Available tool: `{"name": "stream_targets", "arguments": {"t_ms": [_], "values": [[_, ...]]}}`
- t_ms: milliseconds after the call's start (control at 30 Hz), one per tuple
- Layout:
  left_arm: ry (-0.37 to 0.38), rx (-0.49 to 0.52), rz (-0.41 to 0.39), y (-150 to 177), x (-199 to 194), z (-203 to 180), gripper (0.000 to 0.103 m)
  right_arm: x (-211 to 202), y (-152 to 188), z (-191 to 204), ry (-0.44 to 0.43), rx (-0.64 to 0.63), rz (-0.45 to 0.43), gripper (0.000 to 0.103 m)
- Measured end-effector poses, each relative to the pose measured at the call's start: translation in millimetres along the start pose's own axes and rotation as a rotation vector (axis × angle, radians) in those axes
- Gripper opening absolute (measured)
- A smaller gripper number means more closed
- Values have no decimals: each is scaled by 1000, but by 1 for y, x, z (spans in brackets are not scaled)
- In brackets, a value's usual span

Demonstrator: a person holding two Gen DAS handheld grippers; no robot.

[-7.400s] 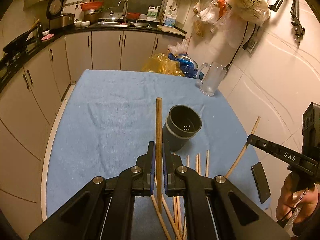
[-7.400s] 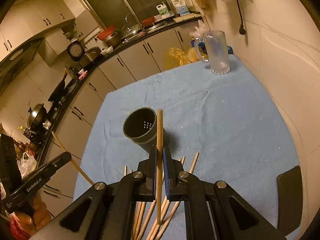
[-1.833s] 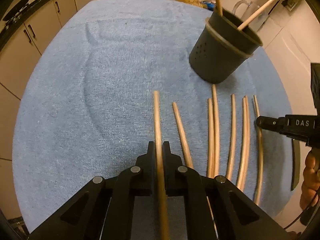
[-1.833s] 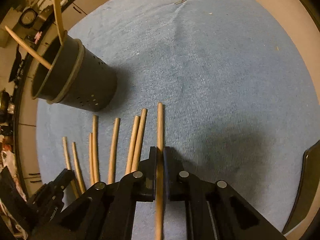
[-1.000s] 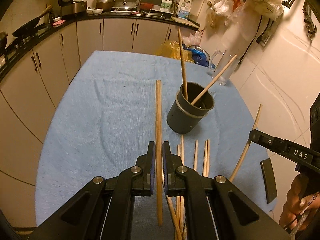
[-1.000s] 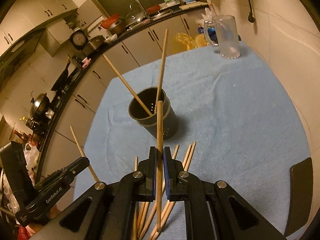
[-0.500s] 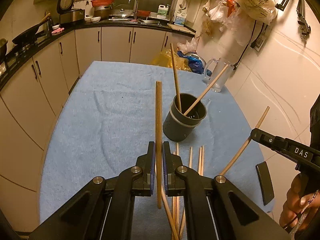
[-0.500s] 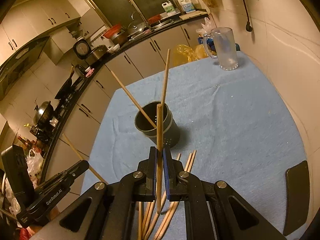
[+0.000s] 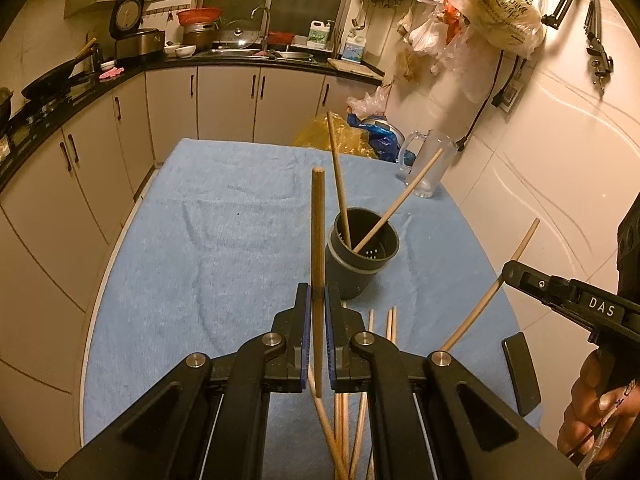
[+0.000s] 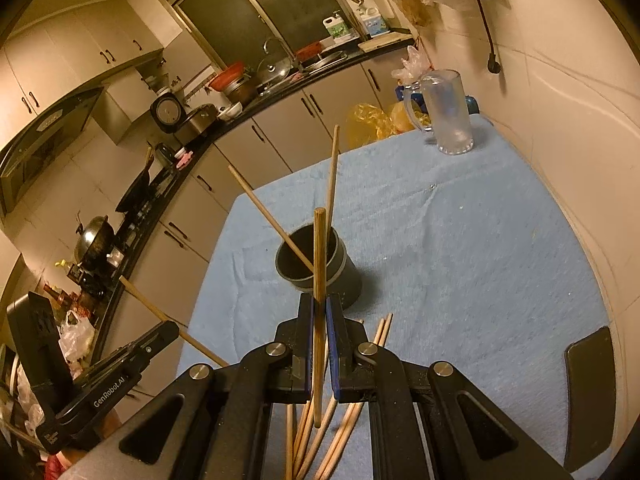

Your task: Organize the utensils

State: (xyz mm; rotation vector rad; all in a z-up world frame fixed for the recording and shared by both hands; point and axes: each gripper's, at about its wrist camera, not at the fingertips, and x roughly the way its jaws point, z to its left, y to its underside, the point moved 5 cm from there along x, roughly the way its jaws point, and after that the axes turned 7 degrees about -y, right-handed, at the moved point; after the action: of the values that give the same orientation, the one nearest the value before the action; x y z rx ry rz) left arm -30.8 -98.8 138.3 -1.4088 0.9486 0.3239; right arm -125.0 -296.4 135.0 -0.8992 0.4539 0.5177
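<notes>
Pinching one chopstick (image 9: 317,264) upright, the left gripper (image 9: 317,304) hangs above the blue cloth (image 9: 208,248); the right gripper (image 10: 319,312) clamps another chopstick (image 10: 319,280). Just beyond stands the dark holder (image 9: 362,262) with two sticks inside, loose chopsticks (image 9: 360,420) lying below the jaws.

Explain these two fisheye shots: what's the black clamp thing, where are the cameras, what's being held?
No robot: a person holds a two-finger tool in each hand, with a camera on each looking along its fingers. One picture is from the left tool, the other from the right tool. Each is shut on one chopstick. On the blue cloth stands a dark holder with two chopsticks inside, loose chopsticks lie near it, and a glass mug stands at the far end.
</notes>
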Motion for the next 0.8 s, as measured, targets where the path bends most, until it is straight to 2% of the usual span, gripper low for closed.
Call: {"name": "stream_targets", "arguments": {"t_ms": [433, 800], "values": [[19, 7, -37, -22, -12, -7, 6, -17, -21, -11, -2, 44, -55, 6], [46, 8, -115, -76, -34, -16, 6, -31, -63, -11, -9, 49, -121, 6]]}}
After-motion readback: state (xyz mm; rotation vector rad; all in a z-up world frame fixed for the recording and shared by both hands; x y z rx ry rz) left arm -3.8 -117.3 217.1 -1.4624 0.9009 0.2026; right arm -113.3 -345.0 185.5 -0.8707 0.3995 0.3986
